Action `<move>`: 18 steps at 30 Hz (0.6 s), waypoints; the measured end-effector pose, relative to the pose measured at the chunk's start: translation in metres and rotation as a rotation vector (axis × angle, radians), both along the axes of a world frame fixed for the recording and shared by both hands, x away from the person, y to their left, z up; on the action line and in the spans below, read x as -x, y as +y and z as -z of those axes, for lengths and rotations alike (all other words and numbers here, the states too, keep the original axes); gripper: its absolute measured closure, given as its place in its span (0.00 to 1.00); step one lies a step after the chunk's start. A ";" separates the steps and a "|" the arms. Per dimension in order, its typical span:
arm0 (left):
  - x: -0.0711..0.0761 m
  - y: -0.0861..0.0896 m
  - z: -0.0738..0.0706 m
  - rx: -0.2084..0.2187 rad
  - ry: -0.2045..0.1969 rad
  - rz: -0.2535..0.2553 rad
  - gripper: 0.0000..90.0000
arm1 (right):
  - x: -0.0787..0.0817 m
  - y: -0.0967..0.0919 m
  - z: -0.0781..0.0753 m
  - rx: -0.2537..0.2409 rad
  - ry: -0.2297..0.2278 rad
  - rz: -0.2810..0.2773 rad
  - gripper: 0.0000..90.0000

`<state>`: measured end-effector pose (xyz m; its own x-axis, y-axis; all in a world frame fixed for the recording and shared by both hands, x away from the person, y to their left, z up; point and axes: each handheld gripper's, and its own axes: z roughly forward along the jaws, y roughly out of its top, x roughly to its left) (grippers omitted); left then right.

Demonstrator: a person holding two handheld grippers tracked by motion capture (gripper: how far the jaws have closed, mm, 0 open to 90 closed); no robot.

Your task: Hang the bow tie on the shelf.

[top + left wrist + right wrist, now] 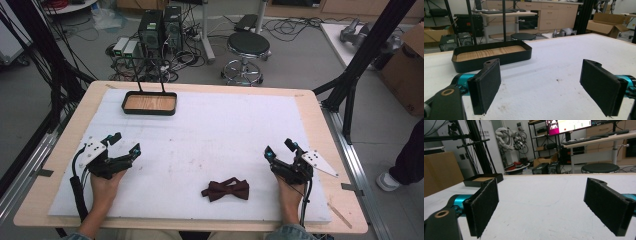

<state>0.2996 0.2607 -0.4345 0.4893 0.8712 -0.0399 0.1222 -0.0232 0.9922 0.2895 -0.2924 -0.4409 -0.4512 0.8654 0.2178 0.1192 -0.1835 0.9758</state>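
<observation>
A dark red bow tie (226, 189) lies flat on the white mat near the table's front edge, right of centre. My right gripper (280, 149) rests on the mat to its right, open, its jaws wide apart with nothing between them (541, 207). My left gripper (126, 142) rests on the mat at the left, also open and empty (541, 87). A black tray with a wooden floor (149, 103) stands at the mat's far left; it lies straight ahead of the left gripper (491, 53) and far off to the left in the right gripper view (483, 179).
The white mat (210, 135) covers most of the wooden table (320, 120). Black frame posts stand at both sides of the table. Behind it are a stool (247, 50), computers and cables on the floor. A person's shoe (387, 181) shows at the right.
</observation>
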 end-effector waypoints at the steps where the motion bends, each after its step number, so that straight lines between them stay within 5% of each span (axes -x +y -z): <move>1: 0.000 0.000 0.000 -0.001 -0.001 -0.001 0.19 | 0.000 0.000 0.000 0.000 0.000 0.000 0.13; 18: -0.001 0.001 0.001 0.014 0.009 0.005 0.20 | 0.000 0.005 0.000 0.031 -0.009 -0.043 0.13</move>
